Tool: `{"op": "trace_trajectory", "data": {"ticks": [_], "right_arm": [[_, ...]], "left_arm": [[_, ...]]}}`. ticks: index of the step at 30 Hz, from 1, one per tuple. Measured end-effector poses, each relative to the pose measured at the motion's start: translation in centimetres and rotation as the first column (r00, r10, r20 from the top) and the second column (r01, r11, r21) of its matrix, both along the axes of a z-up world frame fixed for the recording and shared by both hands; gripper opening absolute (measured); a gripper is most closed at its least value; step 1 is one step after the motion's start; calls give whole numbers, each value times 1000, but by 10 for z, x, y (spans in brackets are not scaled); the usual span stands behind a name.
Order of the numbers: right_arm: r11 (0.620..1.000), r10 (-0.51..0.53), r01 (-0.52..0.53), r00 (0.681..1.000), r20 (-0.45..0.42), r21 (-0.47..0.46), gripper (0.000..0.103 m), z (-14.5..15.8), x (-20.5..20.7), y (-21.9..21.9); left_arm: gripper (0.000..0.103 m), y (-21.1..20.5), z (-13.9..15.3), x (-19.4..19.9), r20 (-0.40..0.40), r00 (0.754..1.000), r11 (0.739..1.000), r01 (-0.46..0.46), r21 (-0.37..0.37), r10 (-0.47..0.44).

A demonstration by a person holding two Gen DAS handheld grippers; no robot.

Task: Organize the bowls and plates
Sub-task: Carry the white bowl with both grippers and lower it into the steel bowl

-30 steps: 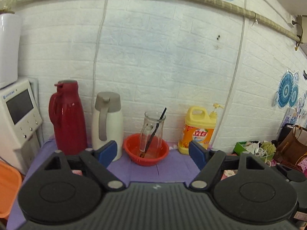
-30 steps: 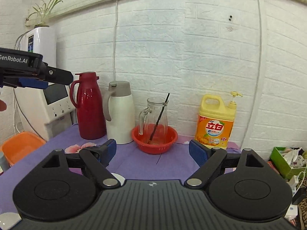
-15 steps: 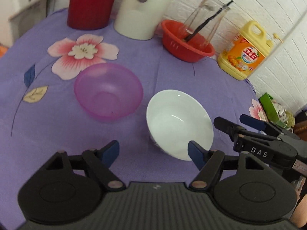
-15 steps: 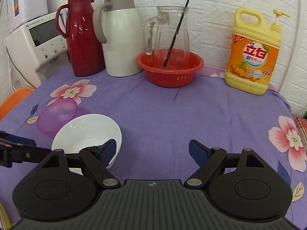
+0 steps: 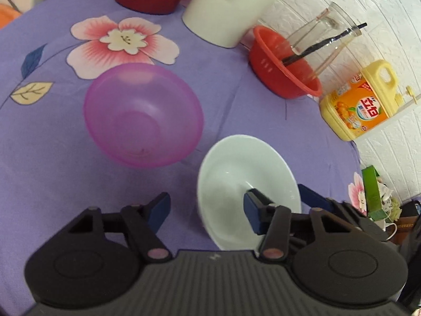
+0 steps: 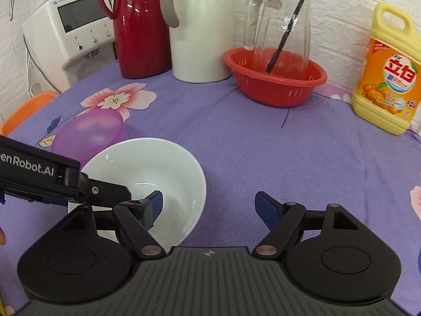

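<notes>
White bowl (image 5: 247, 184) on the purple desk (image 5: 52, 158), lower centre of the left wrist view, with the pink bowl (image 5: 143, 114) just beside it toward the upper left. The left claw (image 5: 208, 212) straddles the near-left rim of the white bowl: one finger stands inside the bowl, the other outside over the cloth, and the jaws are closing with the rim between them, the pads not yet pressing on it. In the right wrist view the right claw (image 6: 209, 206) is released and wide, one finger inside the white bowl (image 6: 147, 163) at lower left, the other over bare desk (image 6: 289, 144), gripping nothing. The bowls are round, so no long axis governs. The left claw is judged better placed for the lift, and the pink bowl (image 6: 89, 131) lies beyond the white one, toward the flower print.
</notes>
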State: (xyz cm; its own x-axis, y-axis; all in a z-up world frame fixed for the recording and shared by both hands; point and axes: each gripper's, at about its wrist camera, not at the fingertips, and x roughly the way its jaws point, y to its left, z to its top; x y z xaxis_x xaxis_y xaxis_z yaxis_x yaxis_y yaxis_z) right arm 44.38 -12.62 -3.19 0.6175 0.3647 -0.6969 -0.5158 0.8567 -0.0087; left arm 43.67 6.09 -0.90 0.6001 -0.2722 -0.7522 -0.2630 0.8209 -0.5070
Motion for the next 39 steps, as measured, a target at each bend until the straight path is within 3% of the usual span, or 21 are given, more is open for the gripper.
{"op": "trace_trajectory", "data": {"ticks": [5, 7, 8, 9, 12, 17, 24, 31, 39], "right_arm": [[1000, 18, -18, 1000, -12, -2, 103, -8, 3, 7], [999, 37, -37, 999, -6, 14, 91, -8, 0, 8], [998, 53, -53, 999, -5, 16, 75, -7, -3, 11], [998, 66, -66, 998, -9, 16, 70, -6, -5, 14], [997, 79, -79, 997, 17, -20, 67, -3, -18, 20], [999, 49, -49, 999, -1, -1, 67, 0, -35, 9], [1000, 12, -11, 998, 60, -19, 67, 21, -84, -7], [998, -49, 54, 990, 130, -30, 68, 43, -152, -29], [991, -124, 131, 981, 151, -38, 68, 41, -225, -47]], "left_arm": [[36, -2, -4, 6, 11, 1000, 999, 25, 25, -26], [32, -3, -6, 10, 18, 999, 999, 37, 38, -37], [24, -4, -7, 12, 19, 999, 998, 43, 44, -44], [23, -6, -7, 14, 20, 998, 997, 50, 62, -51], [18, -17, -4, 13, 5, 993, 985, 113, 132, -115], [18, -21, 0, -5, 2, 988, 982, 155, 107, -156], [17, -42, 22, -49, 40, 974, 970, 217, 106, -222], [17, -68, 43, -105, 89, 950, 952, 291, 95, -299], [17, -94, 41, -172, 110, 918, 923, 370, 106, -381]]}}
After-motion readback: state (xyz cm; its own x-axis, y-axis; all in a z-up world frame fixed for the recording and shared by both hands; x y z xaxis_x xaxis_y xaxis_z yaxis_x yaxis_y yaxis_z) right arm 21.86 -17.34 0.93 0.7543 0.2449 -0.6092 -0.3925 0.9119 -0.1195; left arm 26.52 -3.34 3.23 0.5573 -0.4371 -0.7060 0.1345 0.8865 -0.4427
